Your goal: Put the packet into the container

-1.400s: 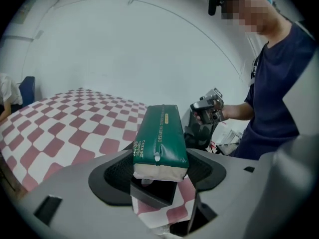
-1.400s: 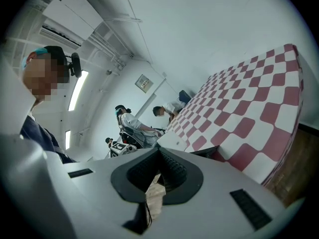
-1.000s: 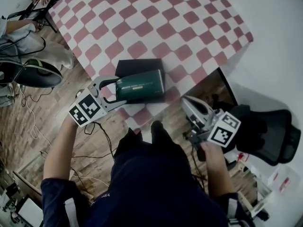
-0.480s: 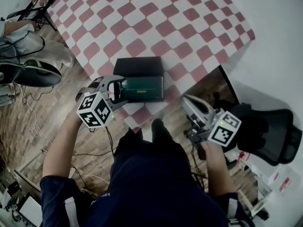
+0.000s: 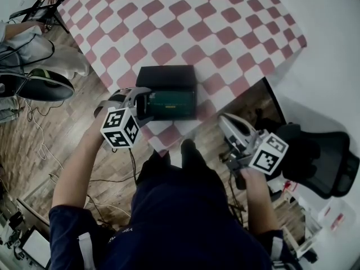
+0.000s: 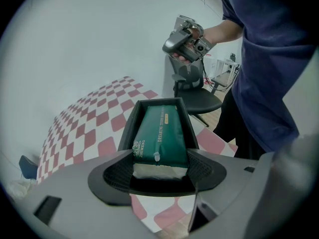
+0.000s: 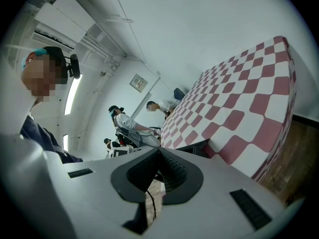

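Note:
A dark green packet [image 5: 171, 101] lies lengthways inside a black open container [image 5: 166, 75] at the near edge of the checkered table. My left gripper [image 5: 145, 103] holds the packet's near end. In the left gripper view the packet [image 6: 162, 133] runs away from me between the container's walls [image 6: 130, 128], and my left gripper [image 6: 160, 171] has its pads against the packet's two sides. My right gripper [image 5: 228, 125] hangs off the table to the right, jaws together with nothing in them; in its own view the right gripper [image 7: 159, 156] shows its tips meeting.
The red-and-white checkered table [image 5: 185, 21] stretches away behind the container. A black office chair [image 5: 320, 156] stands at the right on the wooden floor. Cables lie on the floor at the left. Several people sit beyond the table's far left corner.
My left gripper has swung in from the left with the packet. The packet was tilted over the container's front and now lies down inside it. The right gripper has stayed put.

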